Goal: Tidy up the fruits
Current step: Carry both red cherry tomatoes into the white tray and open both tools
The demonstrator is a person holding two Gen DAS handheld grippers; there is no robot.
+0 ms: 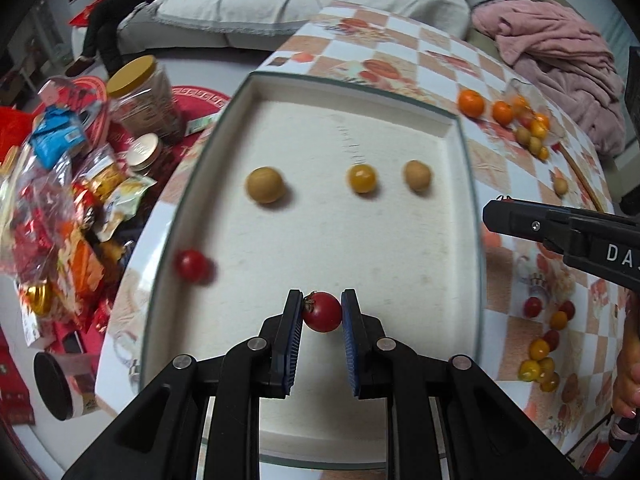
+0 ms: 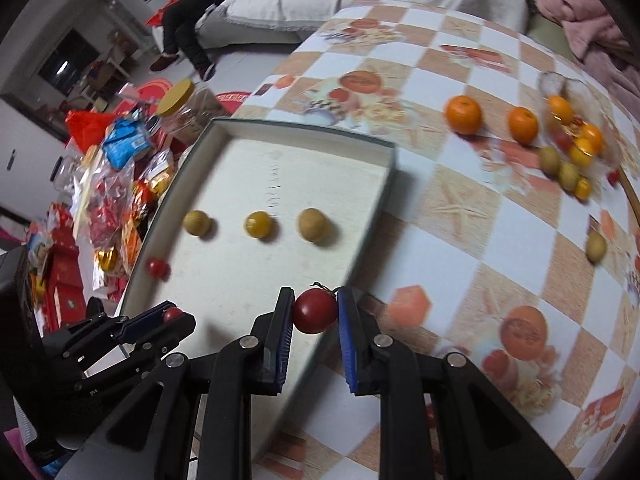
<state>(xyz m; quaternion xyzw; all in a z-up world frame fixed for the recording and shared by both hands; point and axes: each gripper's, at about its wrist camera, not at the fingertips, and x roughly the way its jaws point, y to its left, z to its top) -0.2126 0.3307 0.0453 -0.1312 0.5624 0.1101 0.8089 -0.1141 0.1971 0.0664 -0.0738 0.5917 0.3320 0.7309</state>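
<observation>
Tomatoes sit clamped in both grippers: the left gripper pinches a red tomato above the tray; the right gripper grips another tomato over the tray's edge.

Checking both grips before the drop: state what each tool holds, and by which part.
The left tool pinches a red cherry tomato across its sides, stem end toward one pad. The right tool pinches another red cherry tomato across its sides, stem up.
</observation>
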